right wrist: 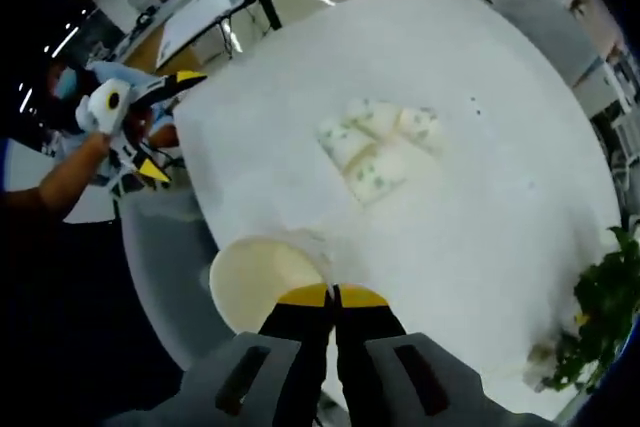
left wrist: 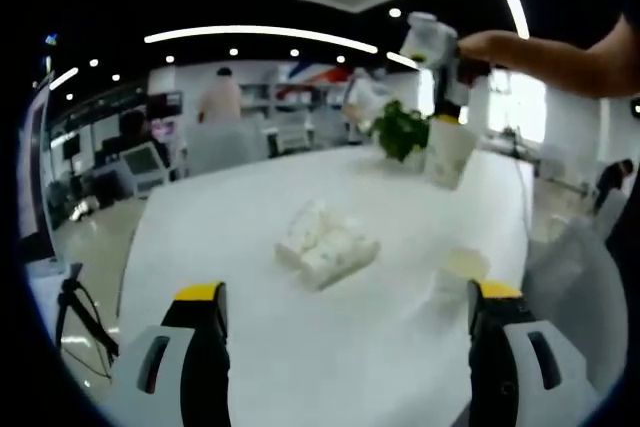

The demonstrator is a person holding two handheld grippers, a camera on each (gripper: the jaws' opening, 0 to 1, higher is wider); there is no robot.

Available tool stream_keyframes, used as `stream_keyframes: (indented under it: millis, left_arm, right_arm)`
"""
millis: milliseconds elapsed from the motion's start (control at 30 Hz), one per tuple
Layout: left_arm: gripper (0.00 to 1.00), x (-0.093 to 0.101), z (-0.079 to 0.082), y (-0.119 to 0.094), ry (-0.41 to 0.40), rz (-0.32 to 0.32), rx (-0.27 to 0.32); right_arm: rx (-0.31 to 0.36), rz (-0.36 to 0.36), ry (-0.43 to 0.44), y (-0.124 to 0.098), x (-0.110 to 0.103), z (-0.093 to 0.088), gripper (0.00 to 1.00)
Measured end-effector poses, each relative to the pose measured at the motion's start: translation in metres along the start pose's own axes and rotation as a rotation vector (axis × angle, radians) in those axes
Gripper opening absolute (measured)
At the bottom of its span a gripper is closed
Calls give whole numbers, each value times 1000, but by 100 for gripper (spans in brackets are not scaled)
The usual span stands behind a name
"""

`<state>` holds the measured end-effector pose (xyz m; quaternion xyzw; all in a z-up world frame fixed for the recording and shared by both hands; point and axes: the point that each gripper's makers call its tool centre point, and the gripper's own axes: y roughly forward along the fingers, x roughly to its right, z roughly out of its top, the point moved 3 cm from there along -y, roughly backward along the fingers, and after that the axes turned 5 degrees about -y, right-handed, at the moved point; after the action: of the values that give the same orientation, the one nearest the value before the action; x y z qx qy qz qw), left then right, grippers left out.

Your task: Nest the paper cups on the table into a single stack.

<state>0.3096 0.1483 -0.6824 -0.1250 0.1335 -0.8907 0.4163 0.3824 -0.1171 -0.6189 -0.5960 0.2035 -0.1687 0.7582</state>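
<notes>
White table (left wrist: 250,247) in an office holds a cup cluster (left wrist: 326,242).

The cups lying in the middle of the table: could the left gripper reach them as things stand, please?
Probably yes. The left gripper is open and faces the lying cups with only table between them; the right gripper, shut on a cup, is held up off to the side.

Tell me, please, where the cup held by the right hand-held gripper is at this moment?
In the left gripper view the paper cup hangs from the right hand-held gripper above the table's far side, beside the green plant.
</notes>
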Motion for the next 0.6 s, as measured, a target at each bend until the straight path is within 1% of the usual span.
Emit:
stream_keyframes:
  millis: [200, 333, 600]
  left_arm:
    - [99, 0, 0, 1, 0, -1, 0]
    - [99, 1, -1, 1, -1, -1, 3]
    - [99, 2, -1, 1, -11, -2, 7]
  right_arm:
    - [-4, 12, 5, 4, -4, -4, 0]
    - [-13, 7, -5, 8, -8, -6, 0]
    - [-12, 17, -21, 11, -16, -5, 0]
